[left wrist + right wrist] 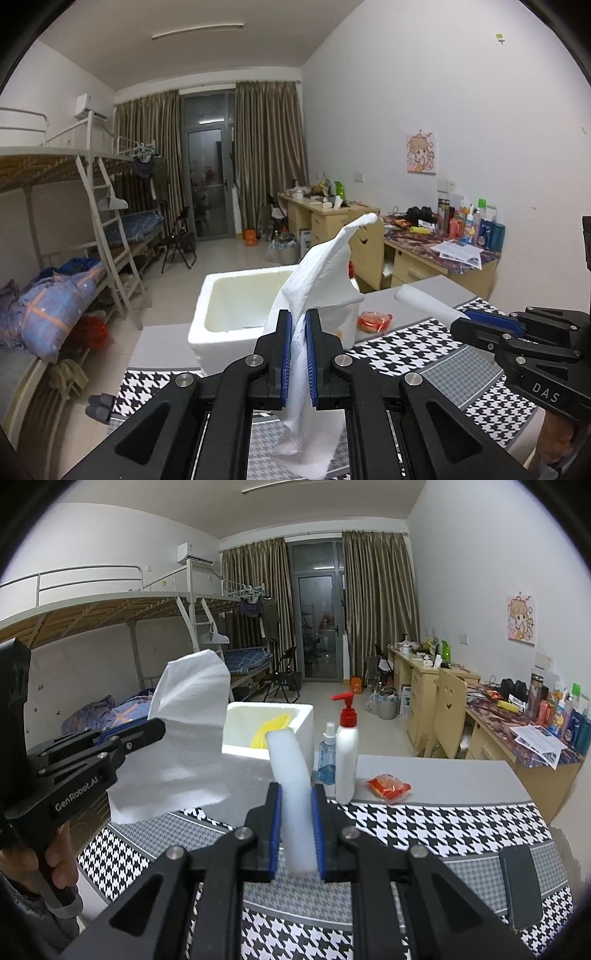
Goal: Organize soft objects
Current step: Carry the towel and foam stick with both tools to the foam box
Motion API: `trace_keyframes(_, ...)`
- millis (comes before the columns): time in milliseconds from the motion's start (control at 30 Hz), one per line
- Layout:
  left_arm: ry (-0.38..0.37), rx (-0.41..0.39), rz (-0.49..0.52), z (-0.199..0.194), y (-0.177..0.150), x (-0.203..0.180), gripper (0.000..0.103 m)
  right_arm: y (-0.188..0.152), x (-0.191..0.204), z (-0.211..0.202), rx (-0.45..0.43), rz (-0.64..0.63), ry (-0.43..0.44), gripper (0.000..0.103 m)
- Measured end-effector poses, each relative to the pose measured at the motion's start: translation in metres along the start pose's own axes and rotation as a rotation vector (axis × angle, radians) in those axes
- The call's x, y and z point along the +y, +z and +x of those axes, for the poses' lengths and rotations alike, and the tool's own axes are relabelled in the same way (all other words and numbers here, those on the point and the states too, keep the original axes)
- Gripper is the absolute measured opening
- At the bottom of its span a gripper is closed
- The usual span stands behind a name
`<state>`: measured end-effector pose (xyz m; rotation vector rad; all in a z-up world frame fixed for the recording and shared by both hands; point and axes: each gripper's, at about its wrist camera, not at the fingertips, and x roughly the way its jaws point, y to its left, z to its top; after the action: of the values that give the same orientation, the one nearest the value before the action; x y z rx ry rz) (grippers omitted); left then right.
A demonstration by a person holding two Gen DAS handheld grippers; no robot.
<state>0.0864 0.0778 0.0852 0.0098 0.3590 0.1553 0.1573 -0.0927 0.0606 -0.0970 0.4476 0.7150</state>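
Observation:
My left gripper (298,354) is shut on a white paper towel (321,273) and holds it up above the table; it also shows in the right wrist view (184,738) at the left, held by the left gripper (157,727). My right gripper (296,830) is shut on a white foam strip (290,775) that bends up toward the white foam box (306,716). The strip (424,301) and right gripper (463,319) show at the right of the left wrist view. The box (207,295) stands open ahead; something yellow (271,727) lies inside.
A houndstooth cloth (443,827) covers the grey table (461,775). On it stand a white pump bottle (347,760), a blue spray bottle (327,757), a red snack packet (388,787) and a dark phone (521,882). Bunk beds (55,229) stand left, desks (443,251) right.

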Motion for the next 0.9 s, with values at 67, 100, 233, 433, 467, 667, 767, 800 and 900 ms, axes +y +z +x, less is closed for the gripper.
trace_keyframes(67,0.014,-0.009,0.000,0.002,0.004,0.001,0.008,0.003,0.003,0.002,0.001,-0.005,0.002,0.019)
trace_keyframes(100,0.016,-0.012,-0.002,0.003,0.005,0.002,0.008,0.005,0.005,0.003,0.000,-0.006,0.003,0.019)
trace_keyframes(233,0.022,-0.023,-0.009,0.006,0.011,0.005,0.008,0.016,0.009,0.006,-0.003,-0.008,0.013,0.019)
trace_keyframes(433,0.041,-0.036,-0.019,0.011,0.020,0.012,0.008,0.030,0.011,0.009,-0.013,-0.015,0.009,0.019)
trace_keyframes(467,0.044,-0.036,-0.018,0.011,0.020,0.013,0.008,0.032,0.011,0.009,-0.015,-0.015,0.009,0.019)
trace_keyframes(667,0.077,-0.048,-0.016,0.014,0.027,0.018,0.008,0.042,0.016,0.013,-0.026,-0.025,0.008,0.019)
trace_keyframes(767,0.083,-0.050,-0.024,0.018,0.032,0.021,0.008,0.044,0.017,0.014,-0.025,-0.024,0.008,0.019)
trace_keyframes(800,0.085,-0.051,-0.026,0.019,0.033,0.023,0.008,0.045,0.018,0.016,-0.023,-0.024,0.011,0.019)
trace_keyframes(900,0.090,-0.059,-0.027,0.022,0.038,0.024,0.009,0.050,0.021,0.020,-0.018,-0.032,0.013,0.019)
